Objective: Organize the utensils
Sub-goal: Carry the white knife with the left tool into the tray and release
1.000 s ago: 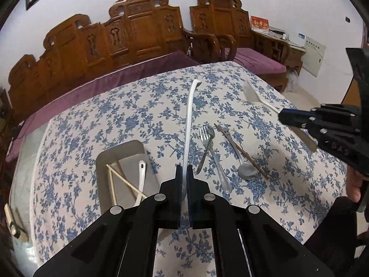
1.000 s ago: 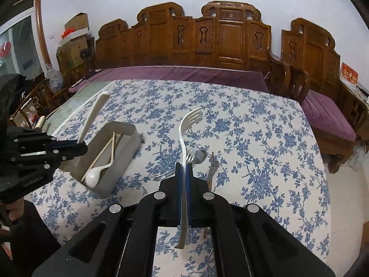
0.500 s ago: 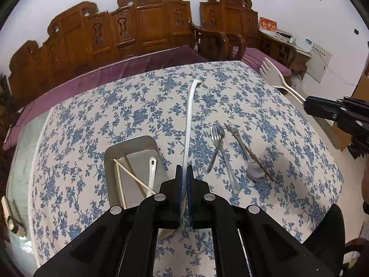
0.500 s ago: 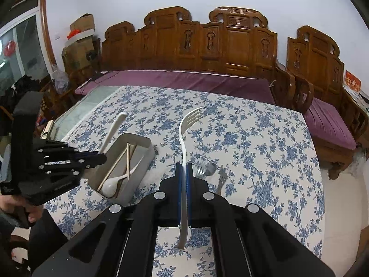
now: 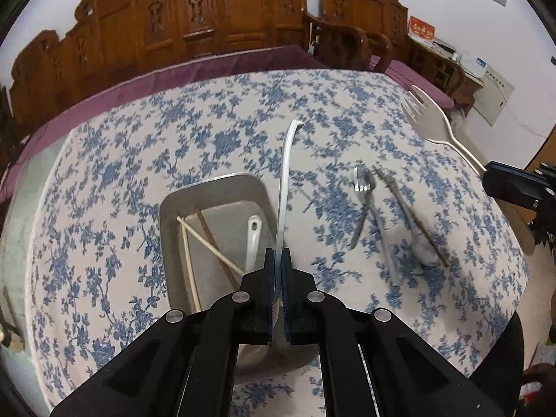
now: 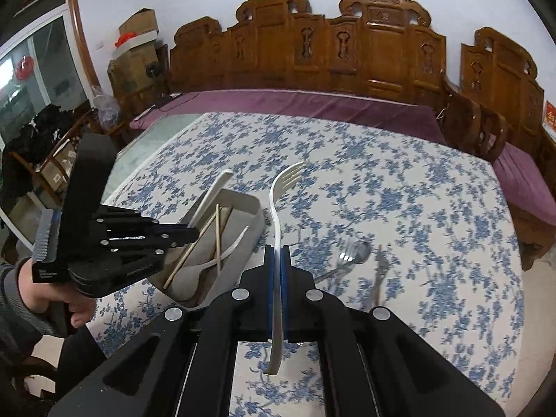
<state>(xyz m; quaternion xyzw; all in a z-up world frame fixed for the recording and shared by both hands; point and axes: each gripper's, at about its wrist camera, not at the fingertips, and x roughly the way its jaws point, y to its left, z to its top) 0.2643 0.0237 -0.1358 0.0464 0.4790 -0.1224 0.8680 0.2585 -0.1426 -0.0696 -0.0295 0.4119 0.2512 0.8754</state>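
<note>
Holding a utensil in each claw, I take the grey tray (image 5: 212,194) on the flowered tablecloth (image 5: 121,173) as my landmark.

Left gripper (image 5: 277,278): jaws clamped tight on a white spoon handle (image 5: 285,173), pinched low on the shaft; what lies below the pads I cannot see. The handle's long axis runs straight ahead from the claw, roughly parallel to the tray's long side. In the right wrist view the same claw (image 6: 194,232) sits over the tray's near left corner, its handle slanting across the tray opening.

Right gripper (image 6: 277,271): jaws closed on a white plastic fork (image 6: 278,215), tines forward and up, tail hanging below the pads. It stands just right of the tray, outside the rim.

Tray contents: wooden chopsticks (image 6: 217,229) and a white spoon (image 6: 222,253). To the right of the tray, on the cloth, lie a metal fork (image 5: 361,205), a metal spoon (image 6: 359,253) and at least one more utensil, blurred.

Judgement: the left hand is nearer the tray. Its spoon already lines up with the tray's length, so lowering and releasing should seat it. The fork needs a leftward shift first.
</note>
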